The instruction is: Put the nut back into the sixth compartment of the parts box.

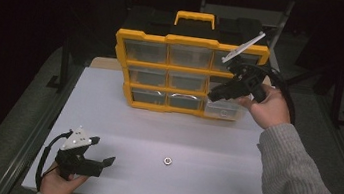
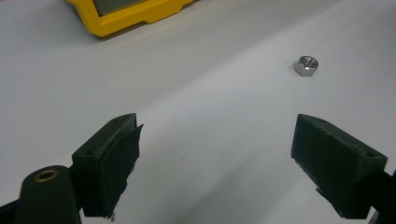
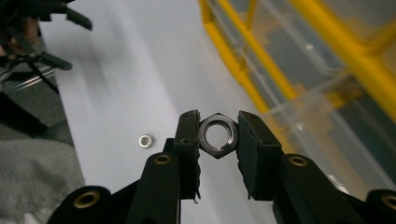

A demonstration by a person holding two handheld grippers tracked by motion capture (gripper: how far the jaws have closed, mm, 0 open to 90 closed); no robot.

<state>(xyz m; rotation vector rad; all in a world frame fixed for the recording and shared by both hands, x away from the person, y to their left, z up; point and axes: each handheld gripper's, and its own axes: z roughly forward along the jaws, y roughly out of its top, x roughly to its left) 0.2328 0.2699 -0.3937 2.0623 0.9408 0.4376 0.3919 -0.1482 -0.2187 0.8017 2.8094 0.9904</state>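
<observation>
My right gripper (image 3: 218,135) is shut on a large steel hex nut (image 3: 217,136), held by two of its flats between the black pads. In the high view that gripper (image 1: 213,95) hangs raised in front of the right side of a yellow drawer organiser (image 1: 153,37), by a clear drawer (image 1: 223,111) pulled partly out at the bottom right. A smaller steel nut (image 1: 168,161) lies loose on the white table (image 1: 106,118); it also shows ahead of my left gripper (image 2: 217,149), the small nut (image 2: 307,65) lying up and to the right. The left gripper (image 1: 110,161) rests open near the table's front left.
The organiser stands upright at the back of the table, with a yellow handle (image 1: 195,18) on top and several clear drawers. A person's grey knitted sleeve (image 1: 294,184) comes in from the lower right. Dark floor and table frame surround the white top.
</observation>
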